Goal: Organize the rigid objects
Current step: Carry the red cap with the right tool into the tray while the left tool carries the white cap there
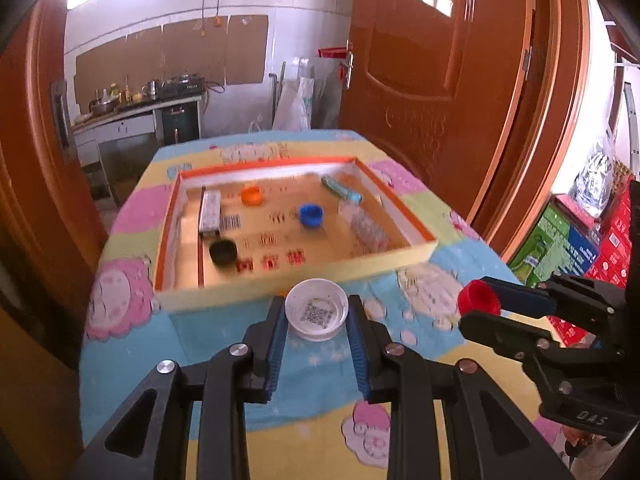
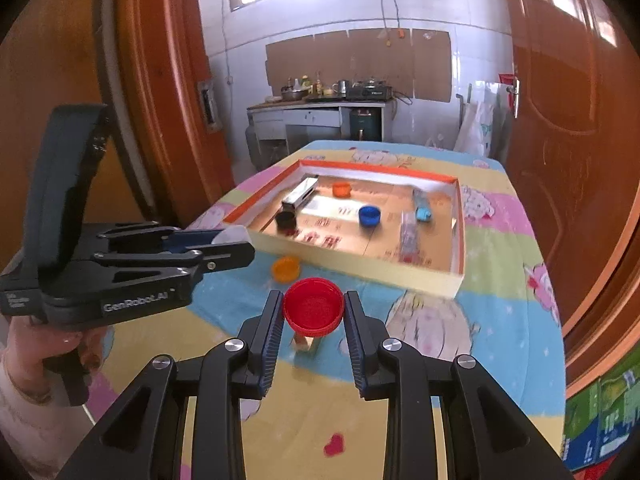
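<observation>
The left gripper (image 1: pixel 317 316) clamps a white cap (image 1: pixel 317 314); the right gripper (image 2: pixel 313 312) clamps a red cap (image 2: pixel 313 307). Both hang above the cloth before the box (image 1: pixel 416 254). Only the rims are pinched, so either cap could slip out short of the box.

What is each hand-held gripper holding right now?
Left hand-held gripper: shut on the white cap.
Right hand-held gripper: shut on the red cap.

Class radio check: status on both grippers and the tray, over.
Left gripper shut on white cap. Right gripper shut on red cap. Tray ahead; path open.
</observation>
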